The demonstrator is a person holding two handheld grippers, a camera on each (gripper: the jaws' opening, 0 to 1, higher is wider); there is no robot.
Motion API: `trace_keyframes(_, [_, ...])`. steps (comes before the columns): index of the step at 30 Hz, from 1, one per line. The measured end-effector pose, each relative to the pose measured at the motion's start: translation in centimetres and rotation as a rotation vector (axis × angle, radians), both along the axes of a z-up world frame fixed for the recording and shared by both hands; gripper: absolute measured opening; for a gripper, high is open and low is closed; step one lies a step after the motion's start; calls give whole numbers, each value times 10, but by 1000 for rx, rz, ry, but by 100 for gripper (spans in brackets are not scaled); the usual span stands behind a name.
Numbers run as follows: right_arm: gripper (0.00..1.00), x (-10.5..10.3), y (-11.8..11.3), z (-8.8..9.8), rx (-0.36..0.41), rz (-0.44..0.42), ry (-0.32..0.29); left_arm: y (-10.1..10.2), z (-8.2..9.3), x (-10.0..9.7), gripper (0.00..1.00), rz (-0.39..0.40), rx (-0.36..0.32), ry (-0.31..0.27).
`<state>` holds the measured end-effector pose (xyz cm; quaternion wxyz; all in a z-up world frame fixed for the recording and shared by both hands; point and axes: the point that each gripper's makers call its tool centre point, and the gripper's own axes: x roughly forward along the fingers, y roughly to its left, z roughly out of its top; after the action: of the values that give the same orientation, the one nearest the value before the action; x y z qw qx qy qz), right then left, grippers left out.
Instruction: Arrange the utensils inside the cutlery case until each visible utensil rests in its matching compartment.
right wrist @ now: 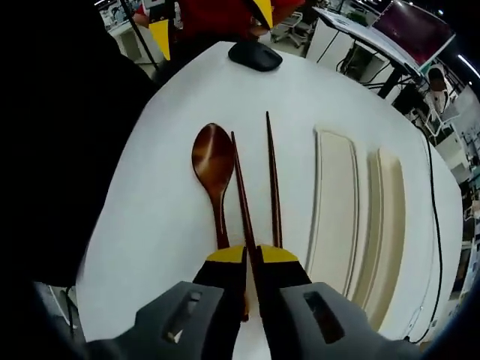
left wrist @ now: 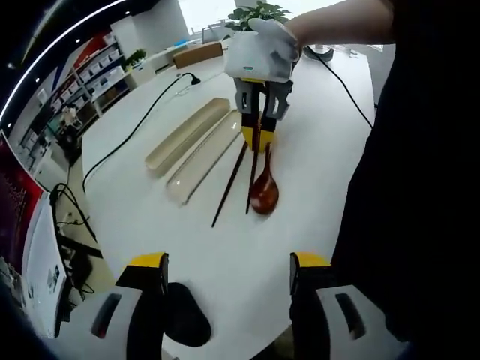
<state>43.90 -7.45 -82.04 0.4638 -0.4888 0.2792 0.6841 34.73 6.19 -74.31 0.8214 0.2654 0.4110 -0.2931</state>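
On a white bench (right wrist: 157,187), the right gripper (right wrist: 252,253) has its jaws pinched on one dark chopstick (right wrist: 241,191), beside a wooden spoon (right wrist: 213,161) and a second chopstick (right wrist: 273,180) that lie touching or nearly so. The cutlery case's two cream halves (right wrist: 334,202) (right wrist: 386,217) rest side by side just beyond the chopsticks, toward the bench's far long edge. The left gripper (left wrist: 229,274) hangs over the near edge, jaws spread and holding nothing; a black cable (left wrist: 131,131) trails past the case.
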Motion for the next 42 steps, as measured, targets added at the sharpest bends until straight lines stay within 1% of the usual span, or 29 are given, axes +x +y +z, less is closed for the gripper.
trace_keyframes(4, [1,0,0,-1,-11,8,-10,0,-3,-2,67,1,0,7])
trace_keyframes(11, [1,-1,1,-1,-22,5,-6,-2,-8,-7,67,-3,-2,18])
trace_keyframes(16, [1,-2,1,-2,-45,24,-33,-2,-12,-10,67,-1,-3,36])
trace_keyframes(19, [1,-1,2,-2,-67,-5,-24,-3,-17,-12,67,1,-10,44])
trace_keyframes(22, [1,0,3,-3,-95,-31,-22,-4,-22,-15,67,-8,0,61])
trace_keyframes(26, [1,-1,3,-4,-141,-30,-48,-7,-19,-15,67,-10,-10,55])
trace_keyframes(29, [1,-1,3,-5,-200,-6,-77,-5,-17,-14,67,-11,-4,50])
trace_keyframes(34, [1,0,5,-6,-276,-12,-81,-2,-12,-12,66,-9,6,37])
trace_keyframes(37, [1,0,4,-6,-299,-9,-81,-1,-10,-13,66,-8,8,31])
trace_keyframes(42, [1,0,2,-6,-308,-4,-76,1,-7,-17,66,-1,14,26])
